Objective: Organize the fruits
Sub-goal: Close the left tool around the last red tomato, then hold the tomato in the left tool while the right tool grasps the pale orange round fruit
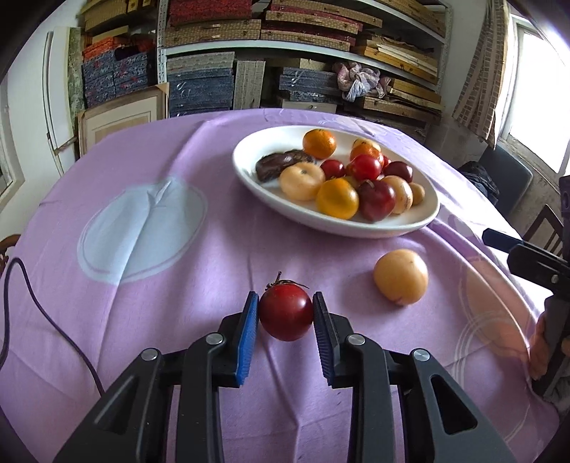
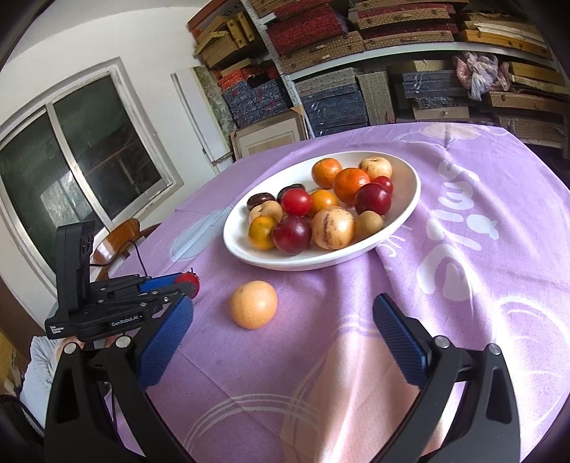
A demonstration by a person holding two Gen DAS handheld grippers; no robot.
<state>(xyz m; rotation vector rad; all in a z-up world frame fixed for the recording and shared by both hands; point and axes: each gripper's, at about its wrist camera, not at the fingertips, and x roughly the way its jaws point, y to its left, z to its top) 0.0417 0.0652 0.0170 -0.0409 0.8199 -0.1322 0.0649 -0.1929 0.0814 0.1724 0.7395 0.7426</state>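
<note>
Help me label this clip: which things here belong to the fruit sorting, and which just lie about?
In the job: red tomato in the left tongs; pale orange fruit on the cloth; white dish of fruit; open right tongs.

Lying about: purple tablecloth, cable, shelved boxes.

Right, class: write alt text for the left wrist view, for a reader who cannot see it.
The left gripper is shut on a red tomato above a purple tablecloth. A pale orange fruit lies loose nearby, and beyond sits a white oval dish of mixed fruit.

My left gripper (image 1: 286, 313) clamps the dark red tomato (image 1: 286, 312); a pale orange fruit (image 1: 400, 281) lies near the full white dish (image 1: 249, 149).
</note>
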